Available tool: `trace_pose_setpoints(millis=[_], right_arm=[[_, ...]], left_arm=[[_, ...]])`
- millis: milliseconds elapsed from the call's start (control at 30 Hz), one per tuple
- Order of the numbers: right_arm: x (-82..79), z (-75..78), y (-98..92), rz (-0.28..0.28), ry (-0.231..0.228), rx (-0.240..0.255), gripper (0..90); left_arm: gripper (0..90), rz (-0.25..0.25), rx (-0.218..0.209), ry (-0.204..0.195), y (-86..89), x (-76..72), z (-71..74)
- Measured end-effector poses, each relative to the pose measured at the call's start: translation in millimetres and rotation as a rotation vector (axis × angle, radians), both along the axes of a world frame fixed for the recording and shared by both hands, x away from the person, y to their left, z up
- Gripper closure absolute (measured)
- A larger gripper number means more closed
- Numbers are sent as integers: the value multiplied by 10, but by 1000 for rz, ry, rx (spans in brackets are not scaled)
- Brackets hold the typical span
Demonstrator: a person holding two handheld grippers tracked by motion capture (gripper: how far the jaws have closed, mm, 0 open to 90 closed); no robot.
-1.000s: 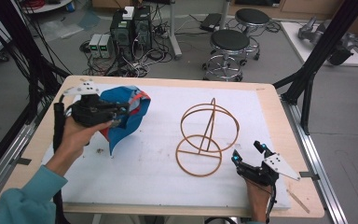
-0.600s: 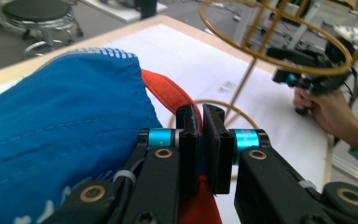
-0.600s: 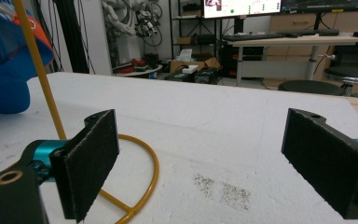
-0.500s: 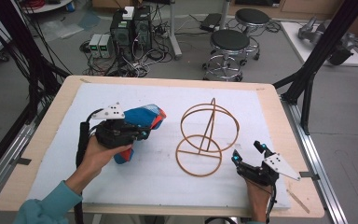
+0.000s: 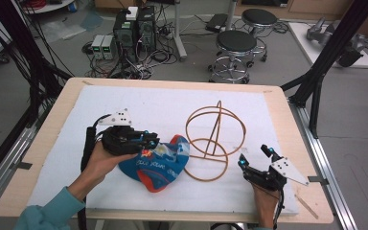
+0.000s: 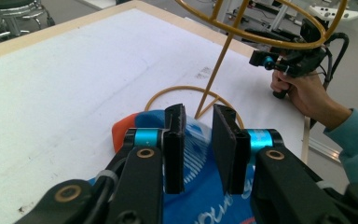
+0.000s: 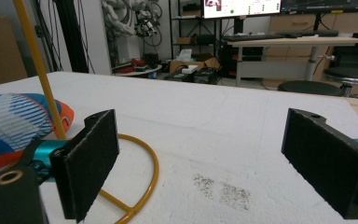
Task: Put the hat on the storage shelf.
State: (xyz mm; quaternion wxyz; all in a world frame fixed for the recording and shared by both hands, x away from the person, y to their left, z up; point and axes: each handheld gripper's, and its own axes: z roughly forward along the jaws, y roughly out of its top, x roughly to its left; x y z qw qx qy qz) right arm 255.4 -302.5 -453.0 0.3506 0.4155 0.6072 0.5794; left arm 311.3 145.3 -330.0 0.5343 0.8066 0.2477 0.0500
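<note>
The surface was a pale wooden top with rounded corners, and a white sheet covered nearly all of it, leaving a wooden border along each edge. On the sheet lay a blue, white and orange bag, slumped flat toward the near left of centre. Just beside it, to the right, stood a yellow wire stand, its lower ring resting on the sheet and its upper rings raised on a slanted rod. The bag's edge touched or overlapped that lower ring. A faint dark smudge marked the sheet near the right edge.
</note>
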Motion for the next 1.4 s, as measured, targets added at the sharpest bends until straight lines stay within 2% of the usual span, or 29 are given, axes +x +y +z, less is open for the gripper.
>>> trace_pose_setpoints(millis=[167, 267, 300, 333, 367, 400, 433, 467, 500, 533, 567, 600, 667, 700, 733, 800, 900, 1000, 1233, 1400], right_arm=[[0, 1, 1, 0, 0, 0, 100], [-3, 1, 1, -2, 4, 4, 100], [-2, 0, 1, -2, 4, 3, 100], [-2, 0, 1, -2, 4, 3, 100], [-3, 1, 1, -1, 4, 3, 100], [-2, 0, 1, -1, 4, 2, 100], [-2, 0, 1, -1, 4, 2, 100], [-2, 1, 1, -2, 4, 3, 100], [-2, 0, 1, -1, 4, 2, 100], [-2, 0, 1, -1, 4, 2, 100], [0, 0, -1, 0, 0, 0, 100], [0, 0, -1, 0, 0, 0, 100], [0, 0, 0, 0, 0, 0, 100], [-3, 0, 1, -1, 4, 3, 100], [-2, 1, 1, -2, 4, 3, 100], [-1, 0, 0, 0, 1, 1, 100], [-2, 0, 1, -1, 0, -1, 100], [-2, 0, 1, -1, 0, -1, 100], [-3, 0, 1, -1, -1, 1, 100], [-7, 0, 2, -1, 3, 6, 100]], left_arm=[[699, 8, 20, -12, 10, 16, -17], [632, 12, 37, -22, 15, 26, -28], [544, 11, 40, -29, 16, 29, -33], [544, 19, 42, -37, 16, 31, -39], [472, 22, 45, -43, 18, 35, -41], [352, 25, 43, -46, 26, 44, -47], [352, 26, 51, -53, 34, 55, -48], [224, 53, 74, -63, 46, 77, -66], [192, 53, 74, -63, 46, 77, -66], [192, 51, 90, -63, 63, 97, -83], [155, 45, 102, -65, 76, 112, -98], [155, 41, 119, -76, 90, 121, -110], [132, 31, 118, -76, 113, 128, -142], [123, 16, 103, -70, 131, 130, -167], [121, -7, 123, -54, 159, 138, -233], [118, -11, 133, -52, 171, 141, -262], [118, -14, 160, -19, 227, 164, -373], [120, -19, 183, -7, 278, 189, -492], [121, -75, 222, 25, 260, 187, -607], [123, -97, 248, 20, 219, 193, -644]])
